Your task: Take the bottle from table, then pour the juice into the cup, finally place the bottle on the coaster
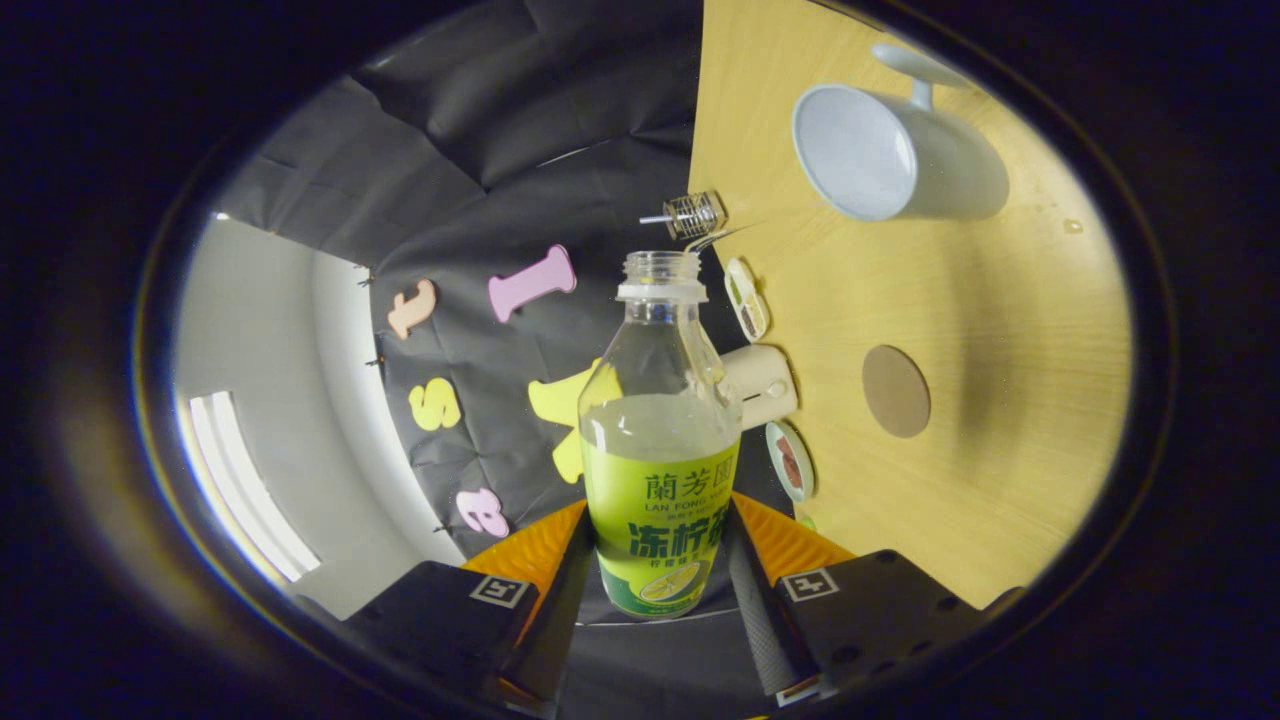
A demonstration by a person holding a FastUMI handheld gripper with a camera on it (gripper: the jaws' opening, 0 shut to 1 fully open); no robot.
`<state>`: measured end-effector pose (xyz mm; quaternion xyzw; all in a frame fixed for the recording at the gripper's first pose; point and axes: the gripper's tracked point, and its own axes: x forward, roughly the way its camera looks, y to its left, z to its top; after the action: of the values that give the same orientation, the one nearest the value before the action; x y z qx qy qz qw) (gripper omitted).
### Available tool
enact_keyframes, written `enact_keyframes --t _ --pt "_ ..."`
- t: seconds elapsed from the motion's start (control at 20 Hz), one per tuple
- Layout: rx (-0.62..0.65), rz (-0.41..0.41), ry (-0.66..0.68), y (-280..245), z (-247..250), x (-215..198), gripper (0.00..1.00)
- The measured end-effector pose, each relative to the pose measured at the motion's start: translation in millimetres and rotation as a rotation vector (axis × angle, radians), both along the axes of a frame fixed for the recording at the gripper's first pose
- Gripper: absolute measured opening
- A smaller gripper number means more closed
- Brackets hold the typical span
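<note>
An uncapped clear bottle (660, 450) with a green label and pale juice in it sits between my fingers, and my gripper (658, 575) is shut on its lower body. The view is rolled about a quarter turn, so the wooden table (1000, 420) stands like a wall beside the bottle. Beyond the bottle's mouth, a white cup (885, 150) with a handle rests on the table, its opening facing me and looking empty. A round brown coaster (896, 390) lies on the table closer to the fingers than the cup.
Along the table's back edge near the black cloth wall are a small wire object (695, 213), a small dish (747, 298), a cream cylinder (765, 387) and another small dish (790, 462). A white wall with a window (245, 480) lies past the cloth.
</note>
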<state>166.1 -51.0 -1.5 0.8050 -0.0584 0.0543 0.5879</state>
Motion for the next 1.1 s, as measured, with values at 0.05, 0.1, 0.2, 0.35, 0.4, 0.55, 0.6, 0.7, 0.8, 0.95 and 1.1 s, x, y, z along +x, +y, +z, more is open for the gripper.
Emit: enact_keyframes --t 0.05,0.1,0.2,0.35,0.4,0.55,0.6,0.7,0.8,0.95,1.1 --pt "0.003 -0.003 -0.001 -0.8 1.1 1.0 0.76" --pt "0.004 -0.003 -0.003 -2.0 3.1 -1.2 0.76" --pt "0.015 -0.007 -0.009 -3.8 4.6 -1.1 0.76" --pt "0.042 -0.011 -0.014 -5.8 8.0 -2.1 0.76" --pt "0.051 -0.014 -0.017 -8.1 8.4 -2.2 0.76" --pt "0.065 -0.017 -0.023 -10.5 11.1 -2.4 0.76" --pt "0.068 -0.019 -0.025 -11.0 13.0 -2.6 0.76" --pt "0.073 -0.020 -0.029 -11.3 15.8 -2.4 0.76" --pt "0.085 -0.013 -0.032 -11.0 17.7 -1.1 0.76" --pt "0.103 -0.013 -0.043 -11.3 22.7 -3.2 0.76" --pt "0.113 -0.006 -0.056 -8.2 27.2 -1.8 0.76"
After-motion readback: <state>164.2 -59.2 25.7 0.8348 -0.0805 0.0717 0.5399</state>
